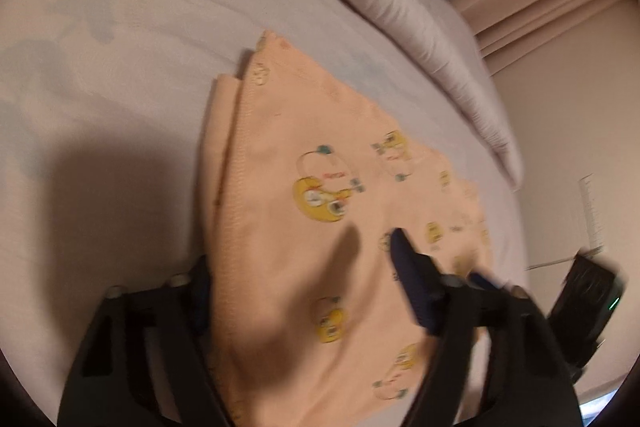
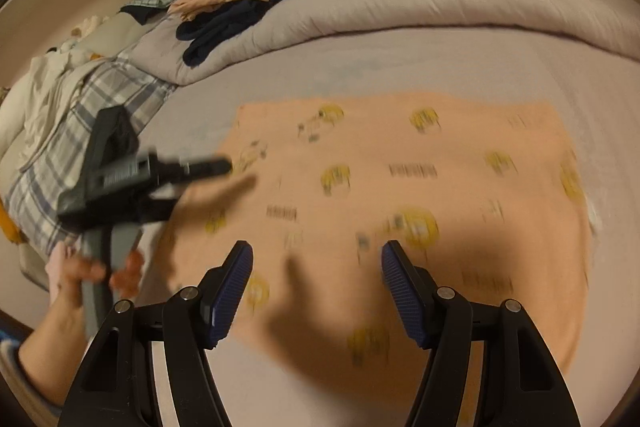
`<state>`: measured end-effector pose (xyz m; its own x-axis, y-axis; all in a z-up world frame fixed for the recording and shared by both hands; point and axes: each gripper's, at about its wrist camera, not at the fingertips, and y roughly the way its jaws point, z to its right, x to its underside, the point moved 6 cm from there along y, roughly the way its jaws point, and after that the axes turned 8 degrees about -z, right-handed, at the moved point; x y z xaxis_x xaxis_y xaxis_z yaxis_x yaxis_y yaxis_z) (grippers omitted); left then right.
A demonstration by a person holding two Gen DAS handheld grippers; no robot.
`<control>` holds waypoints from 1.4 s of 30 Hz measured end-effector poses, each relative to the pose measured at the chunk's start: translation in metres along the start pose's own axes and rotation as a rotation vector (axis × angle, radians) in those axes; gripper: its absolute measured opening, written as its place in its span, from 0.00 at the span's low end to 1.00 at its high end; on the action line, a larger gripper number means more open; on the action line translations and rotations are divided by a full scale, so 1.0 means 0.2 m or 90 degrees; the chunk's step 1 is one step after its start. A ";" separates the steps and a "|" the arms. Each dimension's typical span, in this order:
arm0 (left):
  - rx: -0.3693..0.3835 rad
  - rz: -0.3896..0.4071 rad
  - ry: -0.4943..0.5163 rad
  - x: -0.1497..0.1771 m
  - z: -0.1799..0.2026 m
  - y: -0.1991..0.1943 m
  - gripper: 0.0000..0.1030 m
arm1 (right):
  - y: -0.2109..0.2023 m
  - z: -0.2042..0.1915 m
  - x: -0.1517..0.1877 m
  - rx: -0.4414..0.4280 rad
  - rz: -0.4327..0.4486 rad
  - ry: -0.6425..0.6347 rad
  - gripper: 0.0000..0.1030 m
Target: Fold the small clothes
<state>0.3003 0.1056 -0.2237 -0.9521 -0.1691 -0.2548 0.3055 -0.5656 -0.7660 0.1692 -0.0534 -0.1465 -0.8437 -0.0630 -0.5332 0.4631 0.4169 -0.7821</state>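
Observation:
A peach garment [image 1: 320,131] printed with yellow cartoon figures lies on the pale bed sheet [image 1: 120,67], with a folded layer showing along its left edge. My left gripper [image 1: 300,251] sits low over its near part with the jaws well apart. The cloth runs between them and hides the left finger; the right finger [image 1: 408,275] is above the fabric. In the right wrist view the garment [image 2: 400,179] spreads flat and blurred. My right gripper [image 2: 317,249] hovers over its near edge, open and holding nothing. A hand [image 2: 80,275] holds the left gripper [image 2: 208,167] at the garment's left side.
A rolled grey duvet [image 2: 400,7] lines the back of the bed. On it rests a pile of dark and peach clothes [image 2: 240,3]. A plaid cloth [image 2: 80,131] and bedding lie at the left. Curtains and a wall stand behind.

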 end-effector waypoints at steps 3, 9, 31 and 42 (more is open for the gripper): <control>-0.046 -0.002 0.013 0.01 -0.04 -0.01 0.31 | 0.08 -0.01 -0.08 0.015 -0.006 -0.013 0.65; -0.058 0.008 0.022 0.02 -0.05 -0.05 0.19 | 0.17 -0.05 -0.18 0.051 -0.015 -0.038 0.32; -0.160 0.043 0.157 0.03 0.22 -0.13 0.14 | 0.14 -0.08 -0.10 0.059 -0.062 -0.065 0.12; -0.173 0.052 0.173 0.06 0.27 -0.17 0.14 | 0.20 -0.11 0.00 0.050 -0.116 -0.074 0.12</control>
<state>0.2778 0.0784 -0.1683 -0.8973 0.0363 -0.4400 0.4070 -0.3182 -0.8562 0.1807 -0.0171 -0.1705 -0.8803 -0.2375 -0.4107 0.3291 0.3177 -0.8892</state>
